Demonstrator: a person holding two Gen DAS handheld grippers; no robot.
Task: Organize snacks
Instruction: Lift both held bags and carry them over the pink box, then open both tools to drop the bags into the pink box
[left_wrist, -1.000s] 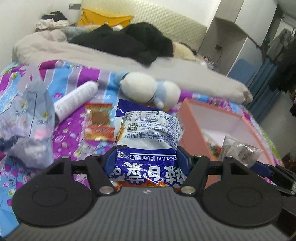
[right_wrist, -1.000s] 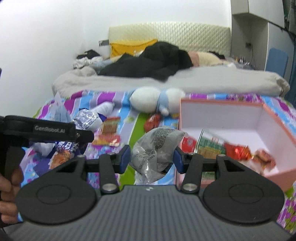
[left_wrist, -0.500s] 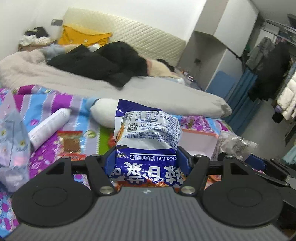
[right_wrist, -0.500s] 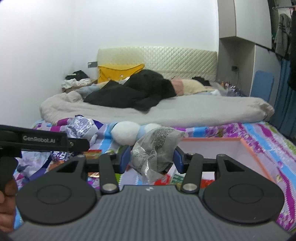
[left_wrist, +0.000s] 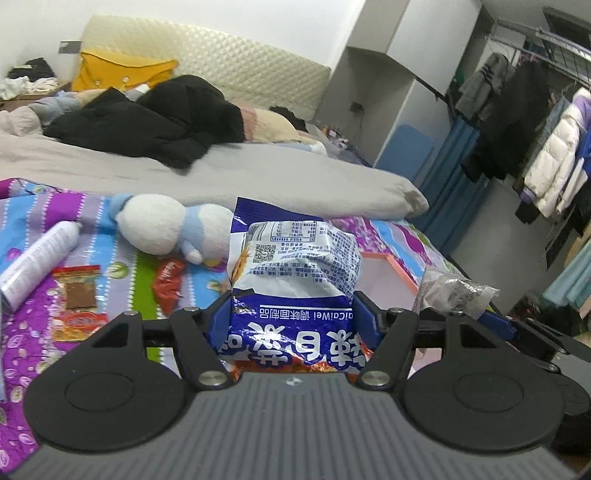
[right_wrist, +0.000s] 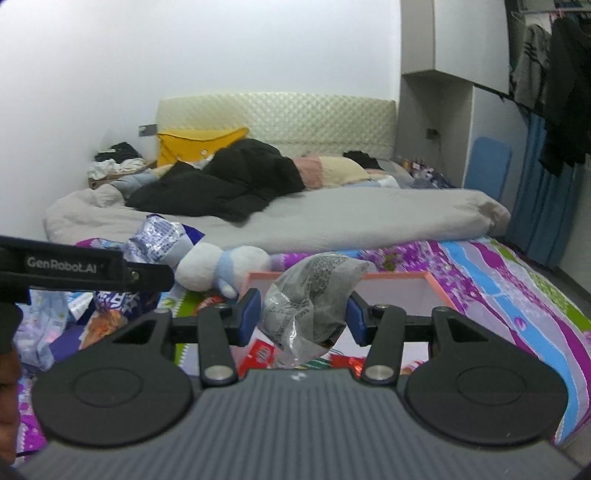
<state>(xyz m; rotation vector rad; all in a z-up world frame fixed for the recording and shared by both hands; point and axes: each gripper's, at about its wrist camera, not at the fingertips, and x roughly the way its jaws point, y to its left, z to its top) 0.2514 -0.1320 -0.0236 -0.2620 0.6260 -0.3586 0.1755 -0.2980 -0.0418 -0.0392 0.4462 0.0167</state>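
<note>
The left gripper (left_wrist: 291, 321) is clamped on a blue-and-white snack bag (left_wrist: 293, 280) that stands upright between its blue pads, long axis vertical and print upside down. The right gripper (right_wrist: 302, 320) pinches a crumpled silver packet (right_wrist: 314, 299), likewise upright, apparently over the near edge of the pink box (right_wrist: 439, 291). Beyond lie a red packet (left_wrist: 168, 282) and a plush toy (left_wrist: 166, 229) on the patterned bedspread (left_wrist: 29, 221).
</note>
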